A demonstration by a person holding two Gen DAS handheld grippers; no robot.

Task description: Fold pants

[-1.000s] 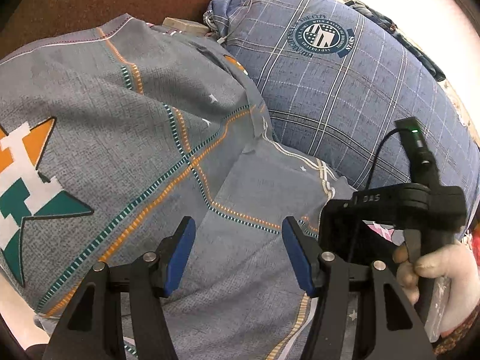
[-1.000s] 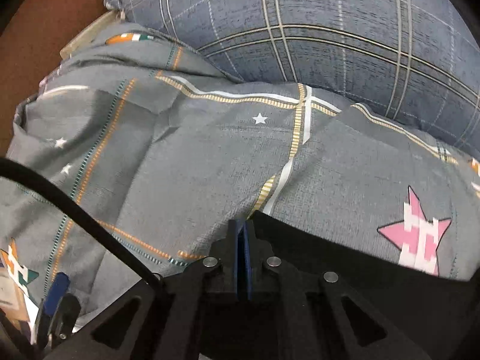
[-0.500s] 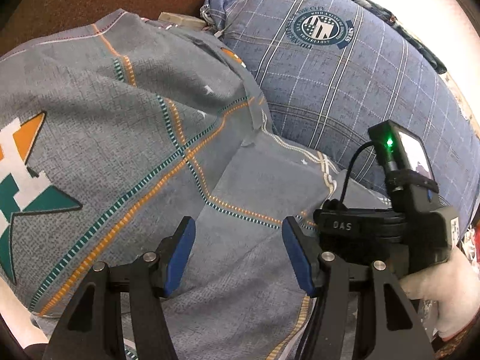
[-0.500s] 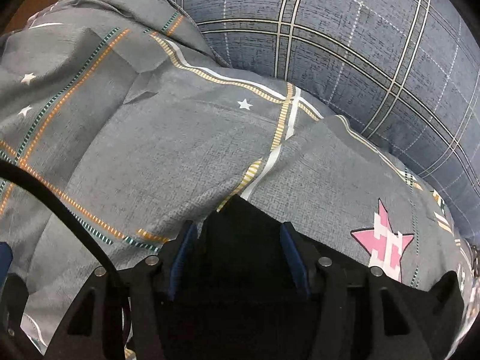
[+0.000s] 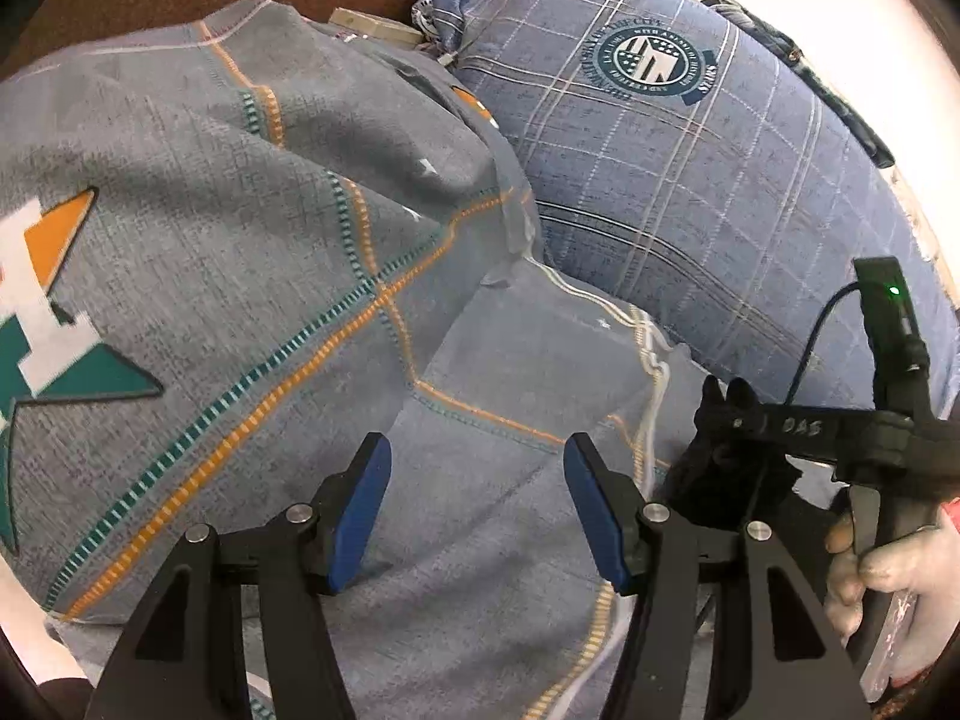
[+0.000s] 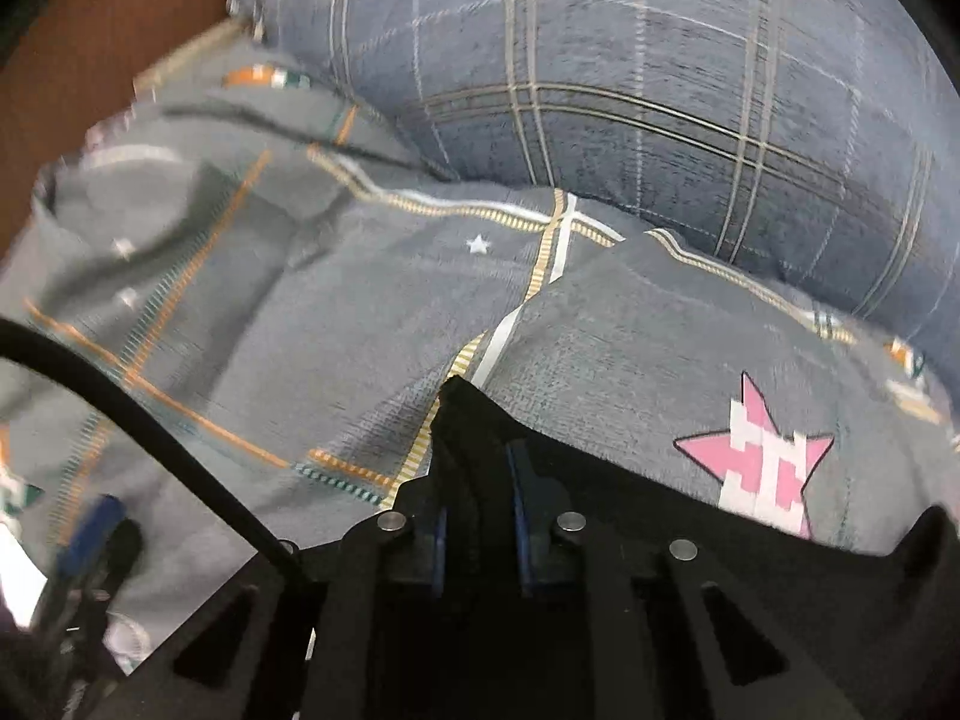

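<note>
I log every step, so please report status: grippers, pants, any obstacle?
Left gripper open, empty, over grey bedsheet. Right gripper just closing, black pants gripped between pads. Blue pillow close behind, nothing blocking.

The left claw point(image 5: 477, 504) points down at a slant, its blue pads point(image 5: 360, 510) standing apart with nothing pinched between them. The right claw point(image 6: 477, 516) tips steeply down; its jaws have just been closing, and dark cloth lies between the narrow pads. A bare hand point(image 5: 882, 588) grips its handle.
</note>
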